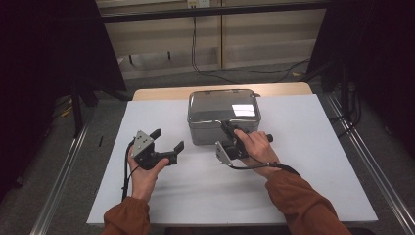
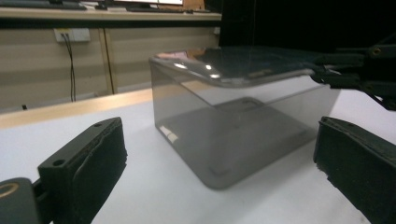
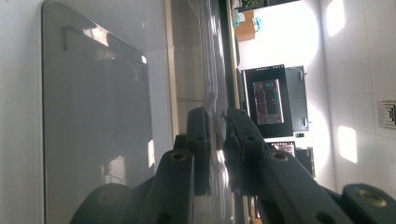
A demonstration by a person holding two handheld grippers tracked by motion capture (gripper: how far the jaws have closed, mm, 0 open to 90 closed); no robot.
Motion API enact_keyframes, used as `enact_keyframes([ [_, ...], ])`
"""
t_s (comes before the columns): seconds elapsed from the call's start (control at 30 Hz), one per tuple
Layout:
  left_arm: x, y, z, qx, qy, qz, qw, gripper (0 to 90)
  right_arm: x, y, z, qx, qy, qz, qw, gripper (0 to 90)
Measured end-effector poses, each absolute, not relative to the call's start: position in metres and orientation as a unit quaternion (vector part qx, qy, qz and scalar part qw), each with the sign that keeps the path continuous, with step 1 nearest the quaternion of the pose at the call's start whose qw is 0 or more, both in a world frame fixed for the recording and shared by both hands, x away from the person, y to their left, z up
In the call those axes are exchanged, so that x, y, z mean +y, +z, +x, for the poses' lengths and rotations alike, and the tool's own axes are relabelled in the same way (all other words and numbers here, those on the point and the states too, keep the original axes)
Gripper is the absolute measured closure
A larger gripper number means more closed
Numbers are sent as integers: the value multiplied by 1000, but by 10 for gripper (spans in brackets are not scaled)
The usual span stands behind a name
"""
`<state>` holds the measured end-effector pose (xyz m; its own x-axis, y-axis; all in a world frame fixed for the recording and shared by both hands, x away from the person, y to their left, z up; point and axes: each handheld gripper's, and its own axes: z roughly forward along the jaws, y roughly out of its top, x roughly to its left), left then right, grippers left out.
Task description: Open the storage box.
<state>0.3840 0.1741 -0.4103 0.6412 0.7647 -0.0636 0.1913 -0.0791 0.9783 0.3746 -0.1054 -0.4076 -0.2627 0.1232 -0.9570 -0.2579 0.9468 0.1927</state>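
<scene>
A shiny metal box (image 1: 215, 128) with a flat lid (image 1: 222, 105) stands at the back middle of the white tabletop (image 1: 293, 161). My right gripper (image 1: 227, 128), turned on its side, is shut on the lid's near rim. In the right gripper view the two pads (image 3: 198, 140) press the thin lid edge (image 3: 214, 70) beside the box wall (image 3: 93, 116). My left gripper (image 1: 168, 139) is open to the left of the box, holding nothing. Its view looks between wide-apart jaws at the box (image 2: 243, 135), the lid (image 2: 233, 65) and the right gripper (image 2: 345, 70).
The white board lies on a wooden table whose edge (image 1: 161, 93) shows behind the box. Black cables (image 1: 215, 68) trail on the floor beyond. Dark curtains and metal rails (image 1: 63, 171) flank both sides.
</scene>
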Motion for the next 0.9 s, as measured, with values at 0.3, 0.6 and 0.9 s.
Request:
enact_keyframes([
  [0.3,157,-398,407,319,251,698,590,20,-107,-403,376,774,165,-41,610,808],
  [0.6,142,-401,430,320,246,707,581,34,-107,-395,380,767,175,-41,616,814],
  [0.9,134,-402,449,320,262,706,575,41,-107,-382,385,763,176,-39,621,821],
])
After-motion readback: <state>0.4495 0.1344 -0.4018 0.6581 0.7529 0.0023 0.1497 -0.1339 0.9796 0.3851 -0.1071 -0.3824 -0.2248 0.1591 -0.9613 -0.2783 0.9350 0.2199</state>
